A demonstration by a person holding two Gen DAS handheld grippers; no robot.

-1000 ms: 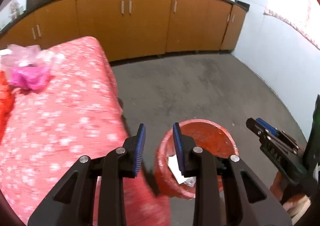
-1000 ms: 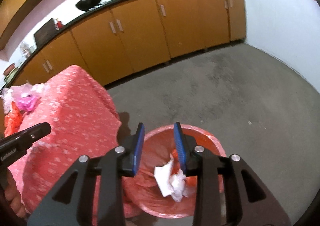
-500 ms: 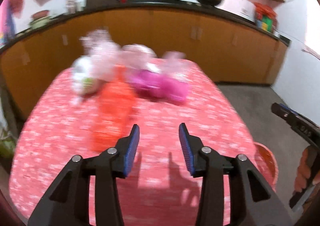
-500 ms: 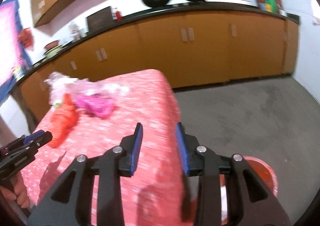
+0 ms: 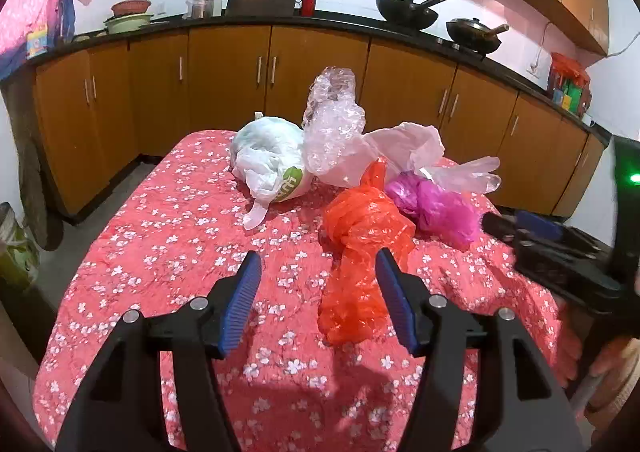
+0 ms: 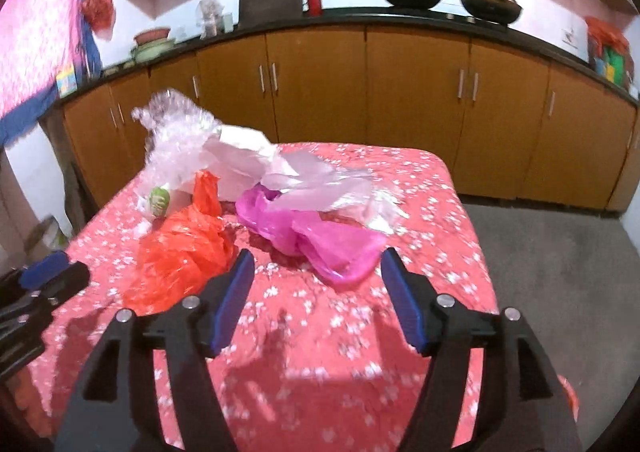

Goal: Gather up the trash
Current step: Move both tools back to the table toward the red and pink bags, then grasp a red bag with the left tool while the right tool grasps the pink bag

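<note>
You have both tools aimed down over the table [image 5: 168, 236], and both are spread with nothing between the pads, their jaws having just been opening, which suits crumpled bags that need a wide mouth to get around. Your left gripper [image 5: 318, 302] sits just short of the orange bag [image 5: 362, 252], whose long tail trails toward you beside the right-hand pad, so that bag looks like its pick. Your right gripper [image 6: 318, 300] hangs in front of the magenta bag [image 6: 312, 240], with the same orange bag [image 6: 180, 256] off to its left. The rest of the trash is heaped at the far end of the floral cloth: a white bag [image 5: 272, 163] with a green logo, a wad of clear bubble wrap [image 5: 332, 119] standing above it, and pale plastic sheets [image 5: 412, 147] behind the magenta one. Splitting the pile this way, one bag per hand, probably keeps your tools from crossing. No bin shows clearly in either view.
</note>
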